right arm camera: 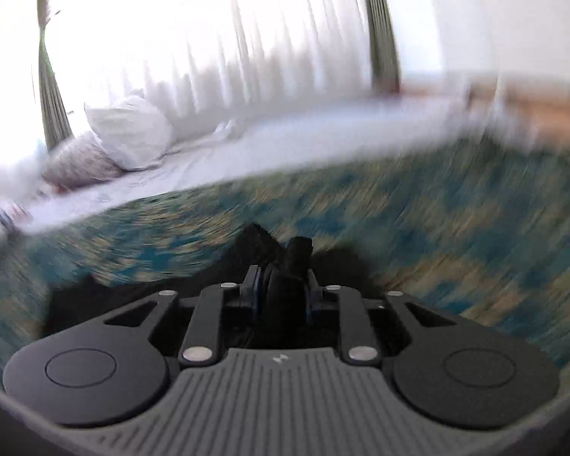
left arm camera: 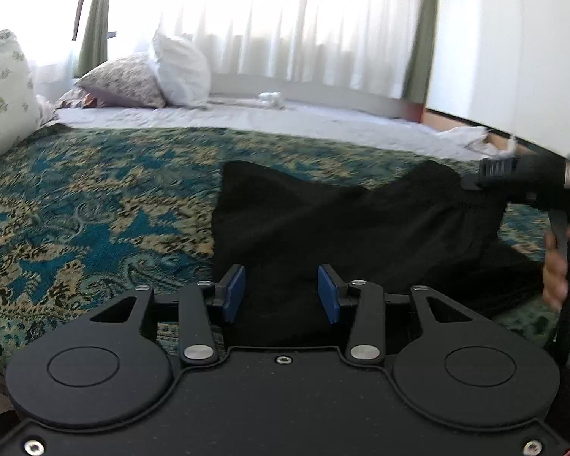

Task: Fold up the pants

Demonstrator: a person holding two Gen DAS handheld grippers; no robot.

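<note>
Left wrist view is showing the black, soft cloth pants point(left arm camera: 342, 220) lying as a dark heap on the blue-green and tan patterned bedspread point(left arm camera: 95, 197), toward the right edge of the bed as this camera sees it, with the bedspread's far edge meeting a white sheet beyond. Their long axis is running roughly across the picture, from a raised corner near the middle over to the right side, where the right gripper point(left arm camera: 475, 180) is coming in from the frame's edge and meeting the cloth at its upper right end; a hand point(left arm camera: 554, 269) is showing on its handle. The left gripper point(left arm camera: 281, 292) is hovering just above the near part of the pants with its blue pads point(left arm camera: 235, 292) spread apart and nothing pressed between them, the black cloth lying directly ahead and below. Right wrist view, heavily blurred, is showing the right gripper point(right arm camera: 283, 288) pinching a bunched fold of the black cloth between nearly closed jaws. Judging by this, the right end is already in hand, and the left gripper is the nearer one to the free near edge, which it is probably needing to reach forward and down to take
</note>
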